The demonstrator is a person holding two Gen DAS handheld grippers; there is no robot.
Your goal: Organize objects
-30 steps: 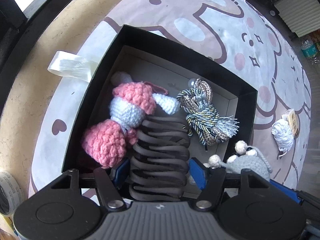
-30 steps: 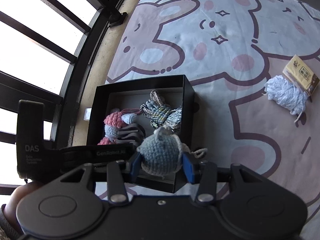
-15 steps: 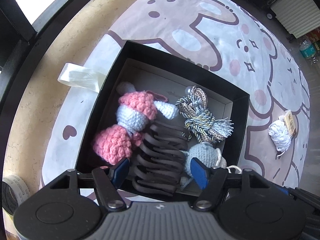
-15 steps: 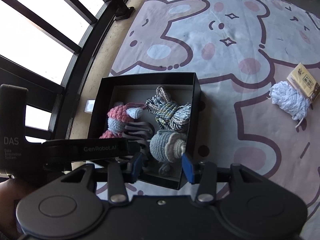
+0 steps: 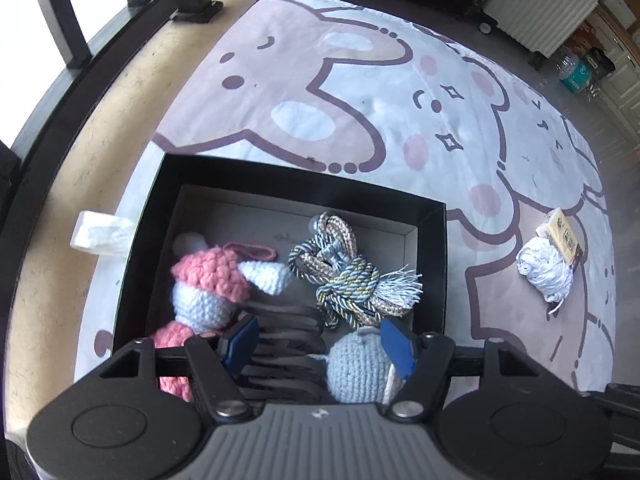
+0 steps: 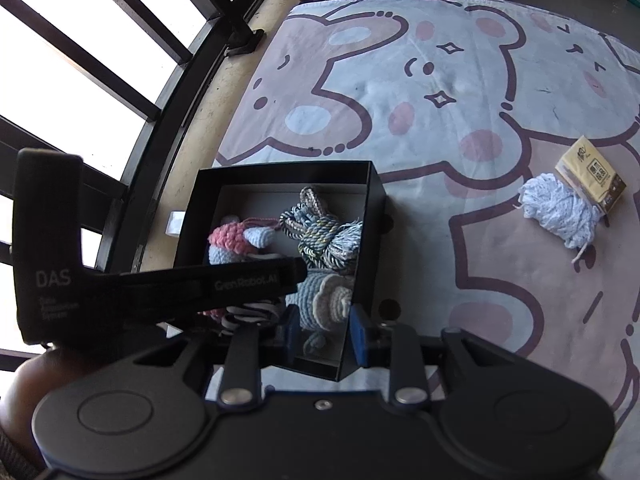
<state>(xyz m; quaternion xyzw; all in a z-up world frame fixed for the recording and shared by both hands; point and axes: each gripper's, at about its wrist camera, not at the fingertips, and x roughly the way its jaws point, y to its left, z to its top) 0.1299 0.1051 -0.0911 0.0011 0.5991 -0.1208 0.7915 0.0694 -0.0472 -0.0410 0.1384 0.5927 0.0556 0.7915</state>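
A black box [image 5: 304, 178] on the rug holds a pink-and-white crochet doll [image 5: 212, 280], a knotted rope bundle [image 5: 344, 276], a dark claw clip [image 5: 280, 340] and a grey-blue crochet toy [image 5: 356, 368]. My left gripper [image 5: 318, 342] hovers open over the clip and toy, touching neither. In the right wrist view the same box [image 6: 280, 170] shows the doll [image 6: 230, 238], the rope bundle [image 6: 320, 232] and the toy [image 6: 320, 296]. My right gripper [image 6: 324, 336] hangs above the box's near corner, its jaws closing to shut with nothing between them. The left gripper's black body crosses that view.
A white yarn ball [image 6: 560, 208] and a yellow tissue pack [image 6: 592, 172] lie on the bear-print rug [image 6: 440, 80] to the right. A white folded strip [image 5: 102, 232] sits left of the box. Black window frames line the left; a radiator [image 5: 536, 4] stands far right.
The right gripper let the grey-blue toy drop into the box and its jaws then narrowed. The left gripper widened slightly off the clip and pulled up and back.
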